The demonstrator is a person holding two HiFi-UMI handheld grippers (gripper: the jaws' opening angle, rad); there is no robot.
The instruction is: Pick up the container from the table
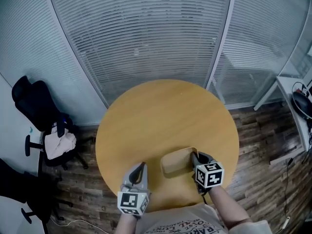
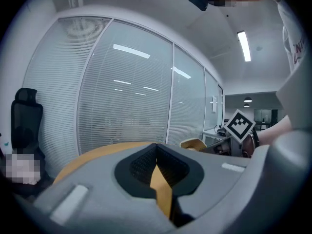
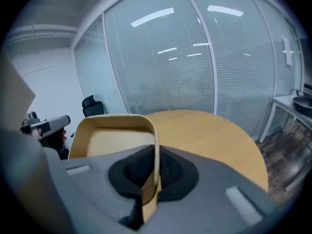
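Container (image 1: 178, 163) is in the grip of your right claw (image 1: 195, 158), over the near part of the round wooden tabletop (image 1: 165, 111), a little right of the middle. It is a shallow, tan, open-topped tray with rounded corners. Your right gripper view shows the two dark pads closed on its right-hand side wall (image 3: 155, 145), one pad inside and one outside, with the thin wall pinched between them. From that view the container's hollow faces up and to your left, and it looks to be held off the wood, not resting on it.

Your left claw (image 1: 142, 168) hovers just left of the container, apart from it, near the tabletop's near edge. In the left gripper view its pads (image 2: 144, 161) meet at the tips with nothing between them; only a sliver of tabletop shows through the gap below.

Beyond the tabletop stands a glass partition with blinds (image 1: 146, 33). A black office chair (image 1: 36, 106) with a pale cloth on its seat stands on the dark plank floor (image 1: 263, 130) to your left.
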